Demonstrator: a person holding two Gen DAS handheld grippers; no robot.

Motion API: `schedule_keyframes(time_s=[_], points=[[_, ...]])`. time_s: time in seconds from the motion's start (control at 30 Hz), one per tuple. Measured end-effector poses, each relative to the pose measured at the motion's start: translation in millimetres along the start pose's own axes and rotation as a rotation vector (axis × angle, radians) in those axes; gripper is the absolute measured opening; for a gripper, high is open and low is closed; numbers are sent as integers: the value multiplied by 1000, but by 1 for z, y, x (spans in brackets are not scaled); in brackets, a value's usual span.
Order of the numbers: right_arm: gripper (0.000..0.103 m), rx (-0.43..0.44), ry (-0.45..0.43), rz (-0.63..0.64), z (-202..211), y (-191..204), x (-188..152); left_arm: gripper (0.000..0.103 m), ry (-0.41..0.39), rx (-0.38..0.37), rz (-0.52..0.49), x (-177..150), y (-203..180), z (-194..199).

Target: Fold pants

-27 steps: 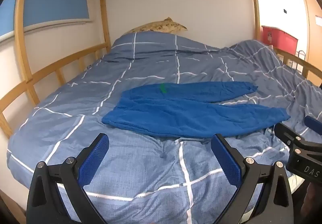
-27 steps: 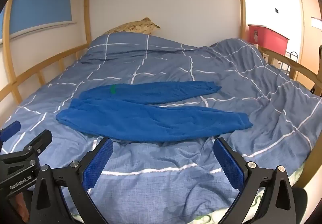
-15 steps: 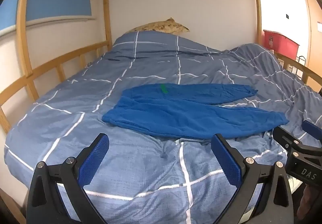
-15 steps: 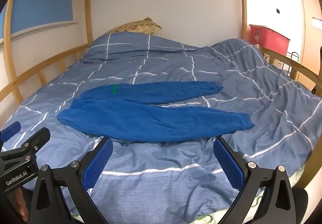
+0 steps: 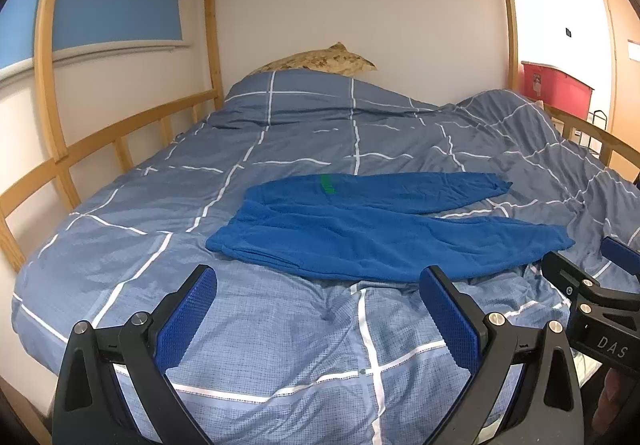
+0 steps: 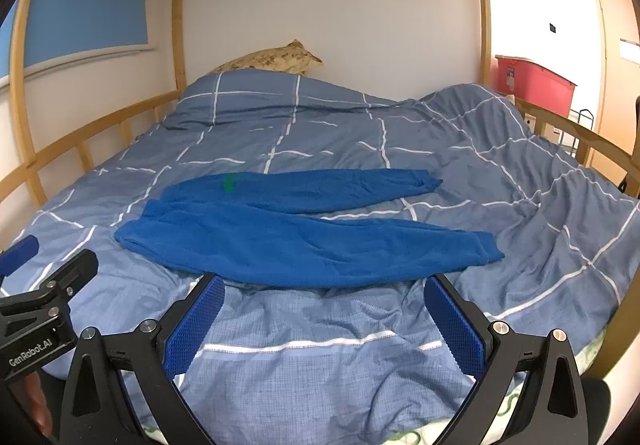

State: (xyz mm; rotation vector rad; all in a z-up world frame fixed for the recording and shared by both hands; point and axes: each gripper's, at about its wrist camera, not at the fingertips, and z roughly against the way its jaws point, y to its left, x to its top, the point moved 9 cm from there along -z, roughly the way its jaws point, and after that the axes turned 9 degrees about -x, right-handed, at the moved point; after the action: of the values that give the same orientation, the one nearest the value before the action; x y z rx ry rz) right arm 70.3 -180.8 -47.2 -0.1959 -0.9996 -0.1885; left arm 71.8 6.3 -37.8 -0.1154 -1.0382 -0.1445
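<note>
Two grippers are held wide apart and empty above the near edge of the bed: the left gripper (image 5: 318, 319) is seen at six o'clock in its own view, the right gripper (image 6: 324, 319) likewise. Since a moment ago, both have been brought slightly nearer the pants (image 5: 384, 233). Nothing has been folded yet; the pants are spread flat on the duvet (image 5: 304, 133), waistband at nine o'clock, legs toward three o'clock.

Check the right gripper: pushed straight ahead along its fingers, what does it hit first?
Probably the bare duvet just short of the blue pants. The right gripper is open, empty and pitched downward; the pants' near edge lies just beyond, though fisheye depth is uncertain.
</note>
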Motion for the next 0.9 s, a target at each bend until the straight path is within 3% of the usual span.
schedule_keyframes(time_s=[0.9], points=[[102, 1, -3, 6, 0, 2, -1, 103, 4, -7, -10, 2, -3, 0]])
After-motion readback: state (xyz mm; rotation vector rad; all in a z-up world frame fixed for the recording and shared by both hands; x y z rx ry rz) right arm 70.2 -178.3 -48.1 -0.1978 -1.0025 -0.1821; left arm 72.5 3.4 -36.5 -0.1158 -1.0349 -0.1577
